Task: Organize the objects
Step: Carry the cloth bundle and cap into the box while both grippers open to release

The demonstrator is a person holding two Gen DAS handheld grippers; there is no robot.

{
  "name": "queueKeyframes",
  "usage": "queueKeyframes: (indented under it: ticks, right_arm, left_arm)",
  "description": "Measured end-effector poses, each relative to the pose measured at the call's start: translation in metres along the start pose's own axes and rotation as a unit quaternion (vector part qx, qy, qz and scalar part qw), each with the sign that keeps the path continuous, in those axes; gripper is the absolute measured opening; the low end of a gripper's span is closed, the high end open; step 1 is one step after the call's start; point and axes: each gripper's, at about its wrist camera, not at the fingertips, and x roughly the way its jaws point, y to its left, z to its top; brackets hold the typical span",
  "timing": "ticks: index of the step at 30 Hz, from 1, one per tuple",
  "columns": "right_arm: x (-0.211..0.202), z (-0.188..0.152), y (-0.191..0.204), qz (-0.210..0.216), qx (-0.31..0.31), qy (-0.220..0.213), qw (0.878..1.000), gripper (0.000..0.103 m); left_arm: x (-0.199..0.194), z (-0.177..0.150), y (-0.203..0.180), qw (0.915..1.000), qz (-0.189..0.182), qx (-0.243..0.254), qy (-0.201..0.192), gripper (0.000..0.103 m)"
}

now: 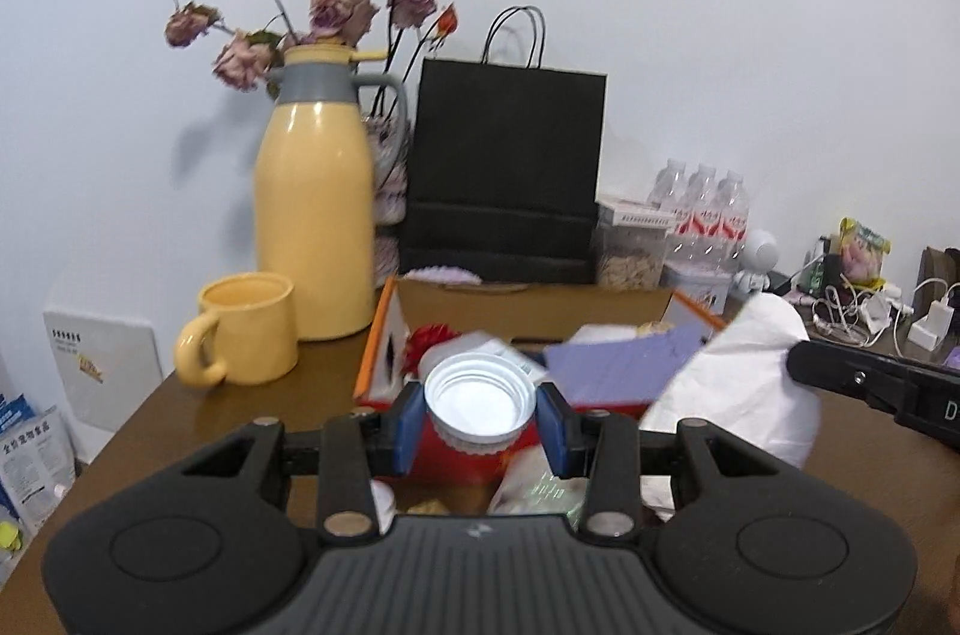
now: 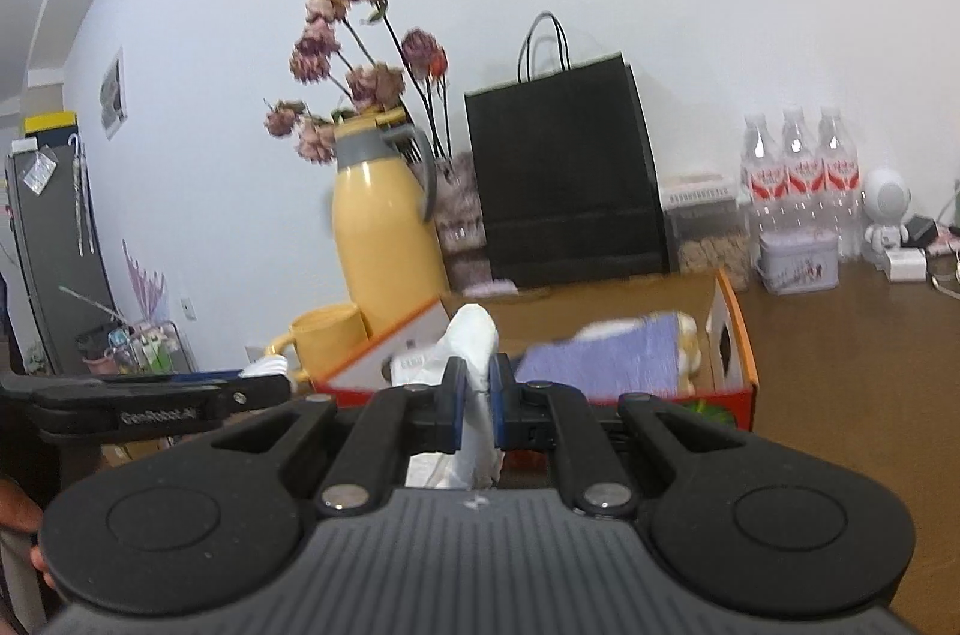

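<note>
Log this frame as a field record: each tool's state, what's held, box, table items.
left tool: shut on white cap, open side facing the camera
right tool: shut on white tissue
box: open cardboard box with orange edges, holding a purple item among others
behind box: black paper bag
left of box: yellow thermos, yellow mug
surface: brown table
</note>
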Motion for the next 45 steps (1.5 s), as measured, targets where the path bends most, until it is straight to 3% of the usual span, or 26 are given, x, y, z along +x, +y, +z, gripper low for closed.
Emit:
queueKeyframes:
  ticks: [12, 21, 29, 34, 41, 44, 45]
  right_arm:
    - [0.031, 0.038, 0.001, 0.009, 0.007, -0.039, 0.999, 0.009]
    - [0.077, 0.047, -0.030, 0.003, 0.041, -0.043, 0.998, 0.009]
    - [0.127, 0.045, -0.061, -0.010, 0.065, -0.020, 0.998, 0.009]
    - [0.157, 0.033, -0.076, -0.029, 0.063, 0.025, 0.997, 0.009]
    - [0.163, 0.023, -0.079, -0.057, 0.043, 0.058, 0.996, 0.009]
    - [0.163, 0.022, -0.076, -0.073, 0.025, 0.074, 0.994, 0.012]
    - [0.163, 0.022, -0.073, -0.087, 0.009, 0.079, 0.993, 0.021]
  left_arm:
    - [0.031, 0.042, -0.017, 0.9997, 0.006, -0.005, -0.023, 0.038]
    - [0.082, 0.059, -0.012, 0.9994, 0.018, -0.020, -0.021, 0.038]
    - [0.133, 0.066, -0.014, 0.9998, 0.016, -0.009, -0.012, 0.038]
    - [0.162, 0.061, -0.014, 0.9997, 0.014, 0.013, 0.017, 0.038]
    - [0.174, 0.049, -0.011, 0.9989, 0.016, 0.026, 0.036, 0.039]
    - [0.175, 0.045, -0.014, 0.9984, 0.022, 0.036, 0.038, 0.040]
    - [0.176, 0.045, -0.015, 0.9980, 0.027, 0.038, 0.042, 0.050]
